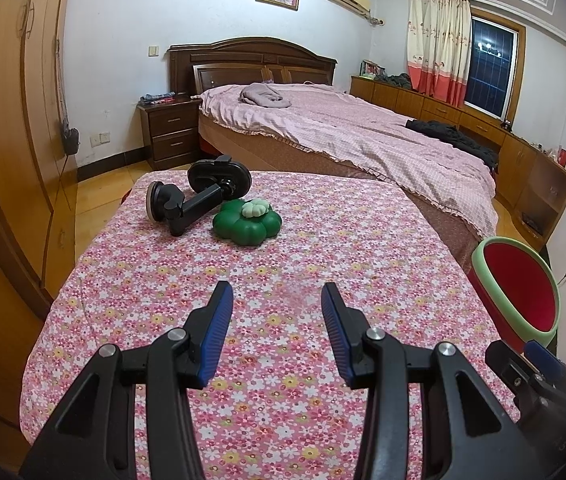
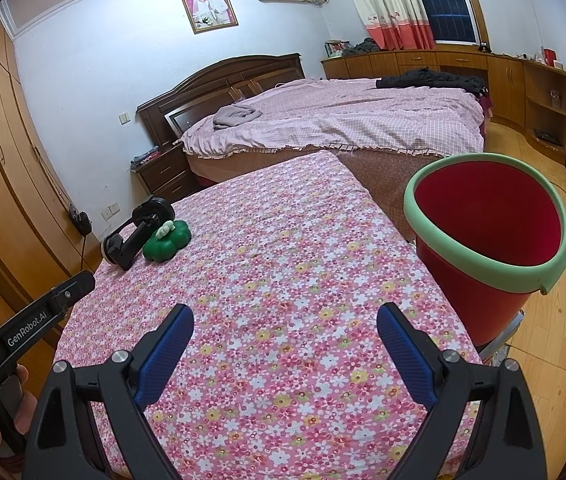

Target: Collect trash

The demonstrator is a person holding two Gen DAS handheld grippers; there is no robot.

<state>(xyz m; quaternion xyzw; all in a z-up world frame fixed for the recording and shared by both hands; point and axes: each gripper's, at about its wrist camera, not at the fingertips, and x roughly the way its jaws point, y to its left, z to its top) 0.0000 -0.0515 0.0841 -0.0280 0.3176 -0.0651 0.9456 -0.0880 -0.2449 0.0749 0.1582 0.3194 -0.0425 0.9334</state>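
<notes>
A red bucket with a pale green rim [image 2: 483, 240] stands beside the table's right edge; it also shows in the left wrist view [image 1: 517, 292]. A green flower-shaped toy [image 1: 247, 224] with a pale top and a black suction phone mount [image 1: 197, 196] lie at the table's far left; both also show in the right wrist view, the toy [image 2: 165, 244] and the mount [image 2: 139, 228]. My left gripper [image 1: 277, 296] is open and empty above the floral cloth. My right gripper [image 2: 285, 318] is open and empty, left of the bucket.
The table carries a pink floral cloth [image 1: 283, 280]. A large bed [image 1: 343, 132] stands behind it, with a nightstand [image 1: 169, 132] at its left. A wooden wardrobe [image 1: 7, 120] lines the left wall and low cabinets [image 2: 503, 76] run under the window.
</notes>
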